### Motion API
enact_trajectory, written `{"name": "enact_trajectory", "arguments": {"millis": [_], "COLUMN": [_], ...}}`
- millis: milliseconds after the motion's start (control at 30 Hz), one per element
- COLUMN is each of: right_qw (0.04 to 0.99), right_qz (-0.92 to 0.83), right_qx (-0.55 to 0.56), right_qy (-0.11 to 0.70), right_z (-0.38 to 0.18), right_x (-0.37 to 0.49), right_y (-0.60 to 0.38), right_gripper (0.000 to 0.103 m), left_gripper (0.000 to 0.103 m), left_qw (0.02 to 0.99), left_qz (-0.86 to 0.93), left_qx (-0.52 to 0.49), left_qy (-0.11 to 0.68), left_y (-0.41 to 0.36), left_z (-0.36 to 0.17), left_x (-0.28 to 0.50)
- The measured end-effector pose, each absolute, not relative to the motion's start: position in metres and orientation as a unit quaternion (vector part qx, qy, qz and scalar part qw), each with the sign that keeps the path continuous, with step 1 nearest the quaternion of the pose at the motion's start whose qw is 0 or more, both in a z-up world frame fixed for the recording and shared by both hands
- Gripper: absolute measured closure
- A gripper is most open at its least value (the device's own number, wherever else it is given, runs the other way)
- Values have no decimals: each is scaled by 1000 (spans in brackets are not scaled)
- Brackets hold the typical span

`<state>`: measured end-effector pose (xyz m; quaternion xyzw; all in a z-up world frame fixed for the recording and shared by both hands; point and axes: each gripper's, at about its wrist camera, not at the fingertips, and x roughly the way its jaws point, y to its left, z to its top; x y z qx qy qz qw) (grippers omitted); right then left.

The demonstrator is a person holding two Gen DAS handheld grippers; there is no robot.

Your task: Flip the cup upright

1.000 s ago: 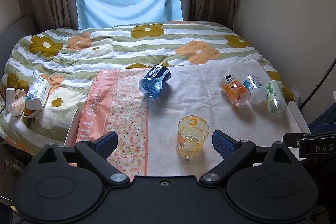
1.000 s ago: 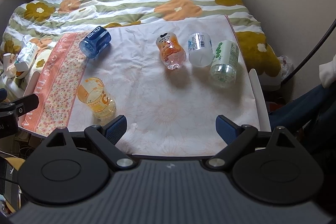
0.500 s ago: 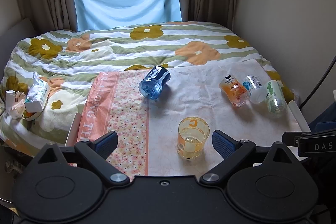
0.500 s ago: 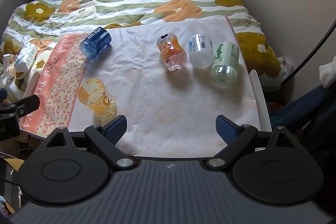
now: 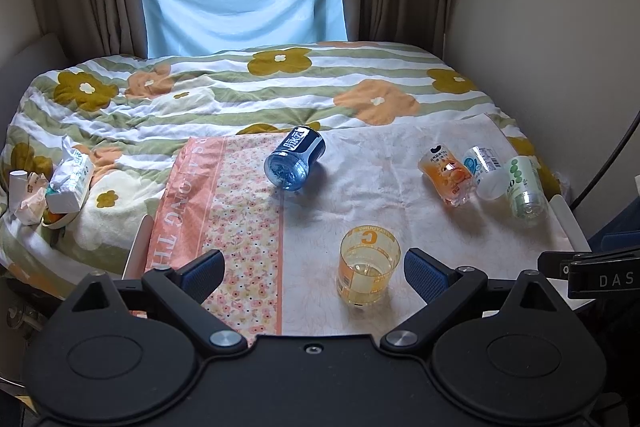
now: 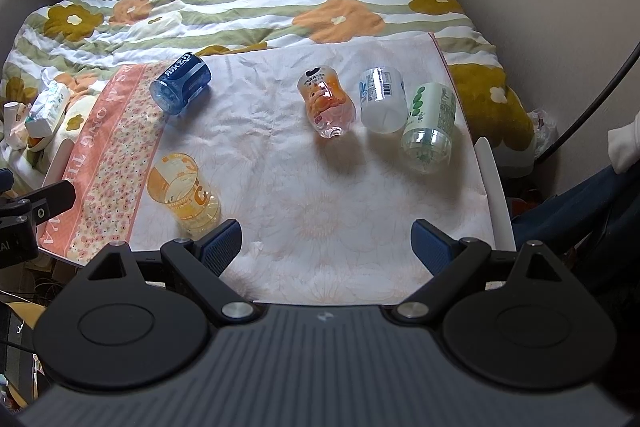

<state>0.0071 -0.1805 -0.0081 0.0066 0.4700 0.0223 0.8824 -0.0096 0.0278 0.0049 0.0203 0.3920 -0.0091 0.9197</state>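
Lying at the far left on the flowered green-striped quilt [image 5: 224, 95], a white tissue pack [image 5: 70, 179] sits well apart from the cloth-covered board. Next comes the pink floral band of the tablecloth [image 5: 236, 211], with a blue transparent plastic cup [image 5: 295, 157] on its side at the band's edge, mouth toward the camera. The yellow-orange transparent plastic cup [image 5: 369, 266] stands upright on the pale part of the cloth, near the front edge, just ahead of the left gripper [image 5: 314, 269], whose blue-padded fingers are spread wide with nothing between them. Further right, three cups lie tipped over side by side: an orange printed clear cup [image 6: 326, 101], a white frosted cup [image 6: 382, 99] and a green-dotted clear cup [image 6: 430, 123]. The right gripper [image 6: 326, 241] hangs over the cloth's front edge, fingers wide apart and empty.
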Motion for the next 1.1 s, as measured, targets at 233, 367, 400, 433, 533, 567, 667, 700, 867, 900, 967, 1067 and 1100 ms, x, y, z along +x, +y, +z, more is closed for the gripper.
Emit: {"name": "enact_trajectory", "arguments": {"millis": [233,367,400,433,533,567,667,700,867,900,967,1067,1100], "right_qw": [882,882,882,882,882,882,882,883,883,882,883,883,883], "right_qz": [22,22,22,22,22,22,22,22,22,22,22,22,22], "right_qx": [8,7,7,7,7,7,7,7,6,7,7,6,6], "right_qy": [470,470,470,470,470,470,470,470,470,470,470,470,470], "right_z": [-8,-8,-8,-8,-8,-8,-8,-8,-8,-8,-8,-8,-8], "right_x": [8,8,8,8,8,8,8,8,8,8,8,8,8], "right_y": [-180,-180,-180,-180,-180,-180,-180,-180,-180,-180,-180,-180,-180], "right_gripper": [0,0,0,0,0,0,0,0,0,0,0,0,0], "left_gripper": [4,4,4,4,4,4,4,4,4,4,4,4,4], "left_qw": [920,920,920,920,920,920,920,920,918,918,918,919,919], "left_qz": [-9,-9,-9,-9,-10,-10,-7,-6,-4,-5,-8,-11,-10], "left_qx": [21,21,20,20,20,19,16,15,10,10,11,10,10], "left_qy": [392,392,392,392,392,392,392,392,397,397,395,393,395], "left_y": [28,28,28,28,28,28,27,27,29,30,30,29,29], "left_z": [5,4,4,4,4,3,1,0,-2,-2,-2,-2,-2], "left_x": [-8,-6,-6,-6,-6,-6,-5,-5,-4,-4,-5,-5,-5]}}
